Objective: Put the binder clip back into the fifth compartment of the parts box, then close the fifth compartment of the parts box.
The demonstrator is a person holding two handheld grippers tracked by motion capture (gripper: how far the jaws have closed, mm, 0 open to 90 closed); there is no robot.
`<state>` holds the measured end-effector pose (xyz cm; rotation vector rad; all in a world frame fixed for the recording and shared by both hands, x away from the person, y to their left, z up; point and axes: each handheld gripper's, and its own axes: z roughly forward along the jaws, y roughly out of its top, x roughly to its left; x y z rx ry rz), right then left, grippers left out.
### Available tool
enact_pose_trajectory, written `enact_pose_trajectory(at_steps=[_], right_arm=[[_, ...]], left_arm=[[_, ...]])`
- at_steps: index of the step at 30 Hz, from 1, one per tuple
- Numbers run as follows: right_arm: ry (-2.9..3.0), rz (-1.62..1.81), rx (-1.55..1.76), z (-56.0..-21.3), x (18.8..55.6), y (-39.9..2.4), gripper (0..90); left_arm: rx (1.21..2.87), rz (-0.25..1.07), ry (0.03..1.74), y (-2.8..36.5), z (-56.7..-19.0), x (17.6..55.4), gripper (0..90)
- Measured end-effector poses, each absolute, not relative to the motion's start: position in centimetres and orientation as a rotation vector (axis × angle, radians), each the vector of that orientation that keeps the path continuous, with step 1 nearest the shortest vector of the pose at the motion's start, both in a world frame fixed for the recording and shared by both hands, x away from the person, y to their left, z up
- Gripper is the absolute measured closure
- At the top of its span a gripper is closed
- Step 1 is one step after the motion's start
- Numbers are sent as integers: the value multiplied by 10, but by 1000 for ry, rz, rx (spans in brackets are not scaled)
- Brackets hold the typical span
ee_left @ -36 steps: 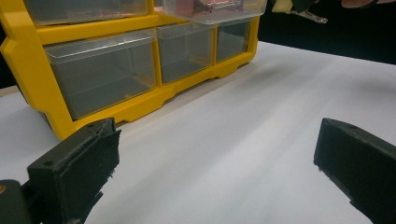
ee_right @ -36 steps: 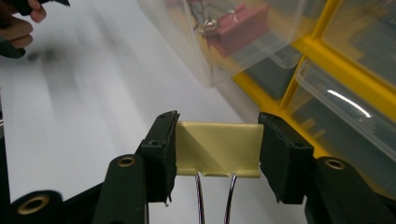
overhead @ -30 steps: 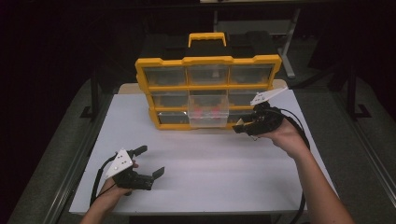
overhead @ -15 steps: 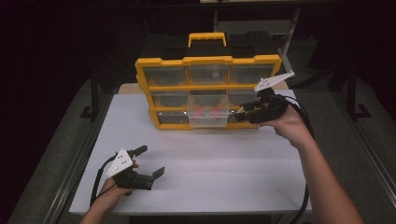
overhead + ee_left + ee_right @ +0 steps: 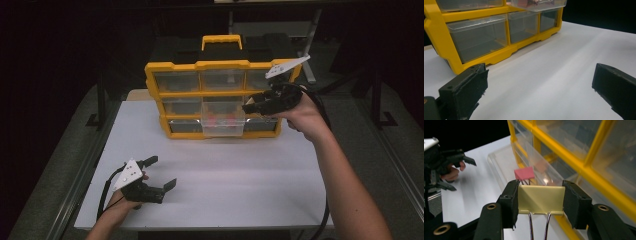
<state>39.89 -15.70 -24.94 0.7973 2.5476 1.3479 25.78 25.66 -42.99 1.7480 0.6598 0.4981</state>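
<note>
Two grippers: one per hand, well apart across the white rectangular table (image 5: 280,180).
Right gripper (image 5: 252,106): raised off the table, held level in front of the right column of the yellow plastic organiser with clear drawers (image 5: 220,65), pointing left toward its middle.
Right forearm: stretched forward from the bottom right edge, wrist bent inward.
Right jaws: clamped on the pale yellow metal binder clip (image 5: 540,199), pads on its two sides, wire handles hanging toward the camera.
Clip's place: in the air just outside the pulled-out clear middle drawer (image 5: 222,122), above a small pink binder clip (image 5: 524,173).
Left gripper (image 5: 159,172): low at the near left of the table, tilted toward the organiser.
Left jaws: wide apart, nothing between them.
Left hand (image 5: 125,197): wrapped round the gripper body at the table's near edge.
</note>
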Motion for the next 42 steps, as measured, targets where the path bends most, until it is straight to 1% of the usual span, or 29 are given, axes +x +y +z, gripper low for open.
enact_pose_trajectory(at_steps=[11, 24, 25, 27, 29, 30, 32, 33, 36, 39, 40, 42], right_arm=[[2603, 1345, 744, -238, 413, -119, 488], [2657, 1343, 706, -251, 428, -90, 486], [2660, 1337, 702, -252, 429, -88, 478], [2655, 1328, 705, -254, 429, -86, 424], [2657, 1340, 721, -254, 429, -86, 424], [2657, 1341, 718, -254, 428, -86, 437], [2664, 1350, 704, -252, 425, -88, 528], [2664, 1358, 704, -251, 421, -89, 598], [2671, 1362, 684, -250, 413, -90, 697], [2683, 1366, 656, -251, 405, -92, 770], [2685, 1367, 652, -251, 403, -92, 775], [2690, 1369, 636, -250, 396, -93, 817]], left_arm=[[1744, 494, 661, 255, -430, 257, 0], [1740, 492, 663, 256, -429, 256, 0], [1740, 492, 663, 256, -429, 256, 0], [1741, 494, 661, 257, -429, 256, 0], [1744, 495, 662, 257, -429, 256, 0], [1743, 495, 662, 257, -429, 256, 0], [1743, 498, 658, 257, -429, 256, 0], [1742, 498, 658, 257, -429, 256, 0], [1742, 498, 657, 257, -429, 256, 0], [1744, 497, 660, 257, -429, 256, 0], [1743, 495, 662, 257, -429, 256, 0], [1742, 496, 663, 257, -429, 256, 0]])
